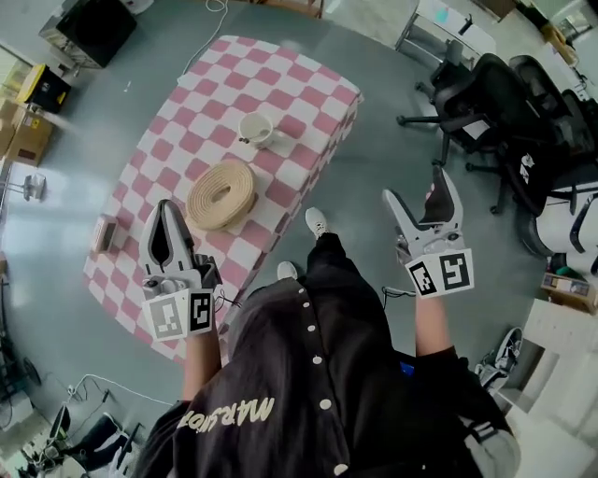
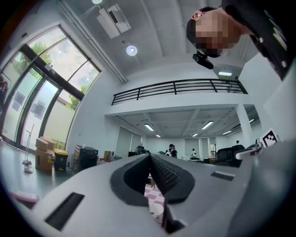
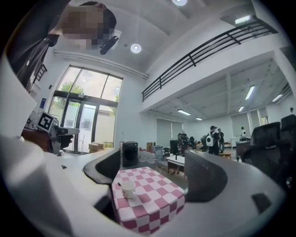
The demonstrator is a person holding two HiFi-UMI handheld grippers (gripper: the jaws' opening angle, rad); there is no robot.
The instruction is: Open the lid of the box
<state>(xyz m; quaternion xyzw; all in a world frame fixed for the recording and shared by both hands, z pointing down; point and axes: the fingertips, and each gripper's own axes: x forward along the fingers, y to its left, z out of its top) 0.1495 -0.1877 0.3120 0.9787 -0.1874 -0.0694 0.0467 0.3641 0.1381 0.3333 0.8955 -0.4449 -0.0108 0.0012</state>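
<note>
A round woven box (image 1: 221, 194) with its lid on lies flat on the pink-and-white checked table (image 1: 308, 89). A white cup (image 1: 256, 129) stands beyond it, and the same cup (image 3: 128, 188) shows in the right gripper view. My left gripper (image 1: 166, 211) hovers over the table's near left part, just left of the box, with its jaws shut on nothing. In the left gripper view the left gripper (image 2: 149, 159) points mostly at the room, with the cup (image 2: 156, 214) under its tip. My right gripper (image 1: 420, 193) is open and empty over the floor, right of the table.
A small flat box (image 1: 105, 233) lies at the table's left edge. Black office chairs (image 1: 495, 103) stand to the right. Cardboard boxes (image 1: 26, 131) and a black case (image 1: 93, 28) sit on the floor at the left. The person's white shoes (image 1: 317, 222) are by the table's near edge.
</note>
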